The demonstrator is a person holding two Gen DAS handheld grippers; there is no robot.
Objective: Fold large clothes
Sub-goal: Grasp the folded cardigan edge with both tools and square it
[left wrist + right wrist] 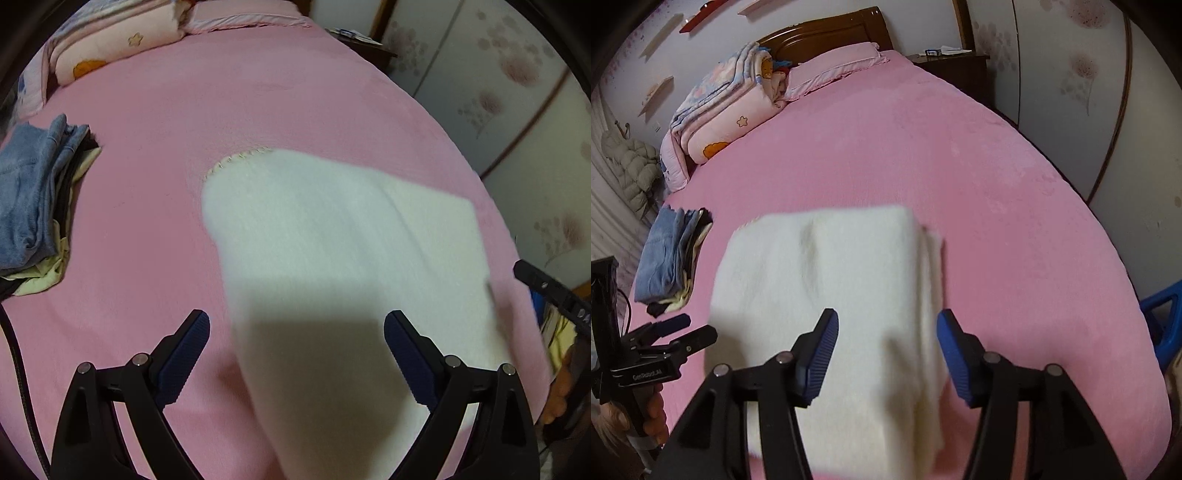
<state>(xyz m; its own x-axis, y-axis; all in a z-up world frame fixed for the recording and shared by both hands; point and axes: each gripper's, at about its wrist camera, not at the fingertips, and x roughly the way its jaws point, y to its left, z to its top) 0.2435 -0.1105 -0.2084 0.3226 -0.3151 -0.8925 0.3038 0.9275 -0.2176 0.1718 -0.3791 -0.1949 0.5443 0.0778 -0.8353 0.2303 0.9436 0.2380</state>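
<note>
Cloth [332, 236], white and folded, is laid on the pink bed [184, 147], blurred in both views. The left claw [297, 354] and right claw [888, 354] are held wide apart above it, gripping nothing. Folded clothes [670, 258] are stacked near the bed's left edge.

Left gripper [297, 332] jaws wide apart above white folded cloth [343, 236] on pink bed [166, 206]. Stacked clothes [35, 199] lie far left.
</note>
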